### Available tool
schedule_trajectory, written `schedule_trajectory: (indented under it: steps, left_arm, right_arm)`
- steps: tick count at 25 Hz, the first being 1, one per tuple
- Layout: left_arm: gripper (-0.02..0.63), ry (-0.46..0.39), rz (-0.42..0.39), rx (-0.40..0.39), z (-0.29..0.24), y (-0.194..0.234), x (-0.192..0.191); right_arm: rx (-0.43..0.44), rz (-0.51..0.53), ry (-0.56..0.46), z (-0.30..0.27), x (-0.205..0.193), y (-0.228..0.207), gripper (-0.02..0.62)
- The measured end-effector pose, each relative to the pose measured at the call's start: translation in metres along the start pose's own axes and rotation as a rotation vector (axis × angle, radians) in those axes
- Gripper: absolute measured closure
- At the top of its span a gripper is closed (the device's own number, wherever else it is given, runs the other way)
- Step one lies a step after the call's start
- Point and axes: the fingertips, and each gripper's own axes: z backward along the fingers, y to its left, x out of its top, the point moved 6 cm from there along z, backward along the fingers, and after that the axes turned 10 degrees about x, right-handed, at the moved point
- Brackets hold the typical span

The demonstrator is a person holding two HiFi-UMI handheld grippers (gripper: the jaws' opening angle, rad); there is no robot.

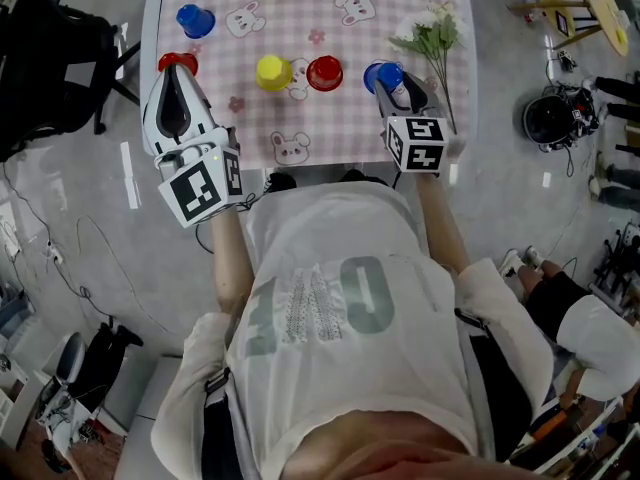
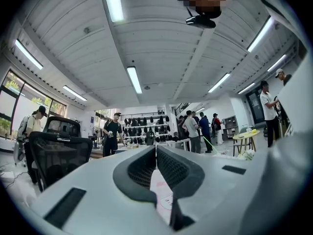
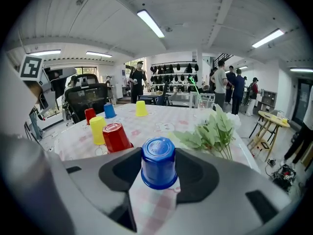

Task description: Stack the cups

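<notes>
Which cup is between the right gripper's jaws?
The blue cup beside the flowers, between the right gripper's open jaws. The other blue cup stands far away.

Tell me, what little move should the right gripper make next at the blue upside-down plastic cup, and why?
Probably close the right gripper on the blue upside-down plastic cup. It stands between the open jaws, with gaps on both sides, so nothing holds it yet. Once gripped, it could be lifted onto the red plastic cup nearby.
</notes>
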Motion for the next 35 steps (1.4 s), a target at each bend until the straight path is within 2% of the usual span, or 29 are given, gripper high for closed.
schedule_trajectory:
  steps: [10,15,20,27,31,35]
  left_arm:
    - [0.577,0.004,-0.001,-0.021,0.002,-0.003,0.0]
    - [0.577,0.007,-0.009,-0.025,0.005,-0.002,-0.001]
    - [0.577,0.006,0.008,-0.024,0.009,-0.001,-0.004]
    - [0.577,0.008,0.026,-0.01,0.018,0.01,-0.005]
    - [0.577,0.007,0.025,0.025,0.029,0.035,-0.004]
    - [0.577,0.017,0.018,0.061,0.04,0.068,-0.009]
  right_arm:
    - [0.018,-0.025,0.009,0.001,-0.001,0.002,0.362]
    - [-0.009,-0.035,-0.034,0.015,0.009,0.006,0.359]
    - [0.0,-0.026,-0.097,0.03,0.03,0.02,0.359]
    - [0.131,0.009,-0.231,0.027,0.084,0.08,0.359]
    - [0.234,0.034,-0.285,0.011,0.114,0.131,0.359]
    - [0.346,0.087,-0.295,-0.015,0.137,0.187,0.36]
